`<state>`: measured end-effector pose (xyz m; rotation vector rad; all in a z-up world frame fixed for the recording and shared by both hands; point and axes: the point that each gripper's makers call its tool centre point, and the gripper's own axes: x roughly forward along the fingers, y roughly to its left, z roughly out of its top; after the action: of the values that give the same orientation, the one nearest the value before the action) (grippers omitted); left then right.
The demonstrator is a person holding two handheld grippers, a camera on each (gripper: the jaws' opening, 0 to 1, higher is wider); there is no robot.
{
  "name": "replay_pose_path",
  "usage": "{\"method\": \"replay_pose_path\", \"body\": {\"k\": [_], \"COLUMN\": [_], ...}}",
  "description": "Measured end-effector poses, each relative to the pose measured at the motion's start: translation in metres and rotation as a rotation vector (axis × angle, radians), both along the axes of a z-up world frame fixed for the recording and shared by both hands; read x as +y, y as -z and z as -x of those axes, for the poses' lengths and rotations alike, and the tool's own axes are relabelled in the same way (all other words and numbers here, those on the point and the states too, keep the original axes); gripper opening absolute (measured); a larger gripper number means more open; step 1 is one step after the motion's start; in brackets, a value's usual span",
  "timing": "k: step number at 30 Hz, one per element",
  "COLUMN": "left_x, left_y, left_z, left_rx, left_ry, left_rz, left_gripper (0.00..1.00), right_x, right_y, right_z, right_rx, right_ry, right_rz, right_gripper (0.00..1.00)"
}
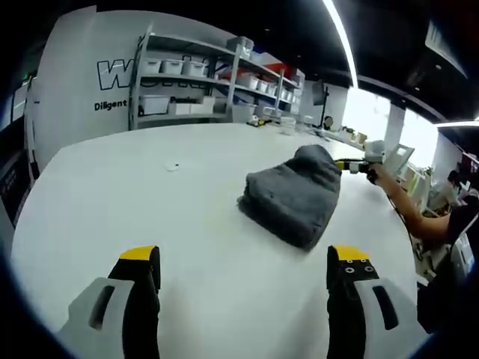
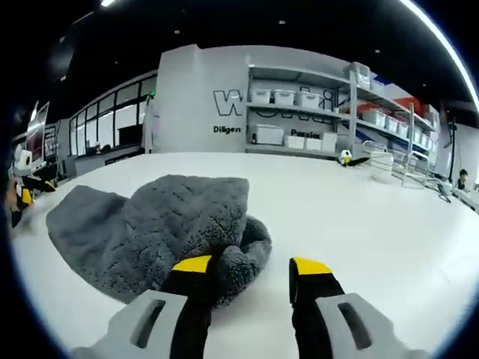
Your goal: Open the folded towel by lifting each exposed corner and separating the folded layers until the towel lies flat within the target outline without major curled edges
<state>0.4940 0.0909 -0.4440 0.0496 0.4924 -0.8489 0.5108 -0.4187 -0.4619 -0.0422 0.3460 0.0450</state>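
Observation:
A grey fluffy towel (image 1: 293, 196) lies folded and bunched on the white table (image 1: 150, 202), ahead and to the right of my left gripper (image 1: 243, 258). That gripper is open, its jaws wide apart, well short of the towel. In the right gripper view the towel (image 2: 150, 224) is close up. My right gripper (image 2: 251, 265) is open at the towel's near edge, and a thick fold bulges beside its left jaw. Nothing sits between the jaws. From the left gripper view, the right gripper (image 1: 358, 166) is at the towel's far end, held by a person's arm (image 1: 415, 217).
Metal shelves with white bins (image 1: 194, 82) stand along the wall behind the table. A small white scrap (image 1: 173, 166) lies on the table left of the towel. The table's far edge (image 1: 359, 146) carries small items. Bare tabletop (image 2: 374, 217) stretches right of the towel.

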Motion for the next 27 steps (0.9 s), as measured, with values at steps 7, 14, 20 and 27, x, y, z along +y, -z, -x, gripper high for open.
{"method": "replay_pose_path", "body": {"k": [7, 14, 20, 27], "left_x": [0.000, 0.001, 0.002, 0.000], "left_y": [-0.001, -0.001, -0.002, -0.004], "left_z": [-0.001, 0.000, 0.000, 0.002], "left_rx": [0.000, -0.003, -0.005, -0.014], "left_ry": [0.001, 0.000, 0.000, 0.006], "left_rz": [0.001, 0.003, 0.002, 0.000], "left_gripper": [0.91, 0.91, 0.91, 0.91], "right_x": [-0.007, 0.001, 0.021, 0.039], "right_y": [-0.010, -0.014, -0.028, -0.024], "right_z": [0.006, 0.014, 0.019, 0.025], "right_rx": [-0.010, 0.037, -0.008, 0.016], "right_ry": [0.000, -0.088, -0.214, -0.305], "right_rz": [-0.009, 0.070, -0.010, 0.003], "right_gripper": [0.61, 0.93, 0.99, 0.99]}}
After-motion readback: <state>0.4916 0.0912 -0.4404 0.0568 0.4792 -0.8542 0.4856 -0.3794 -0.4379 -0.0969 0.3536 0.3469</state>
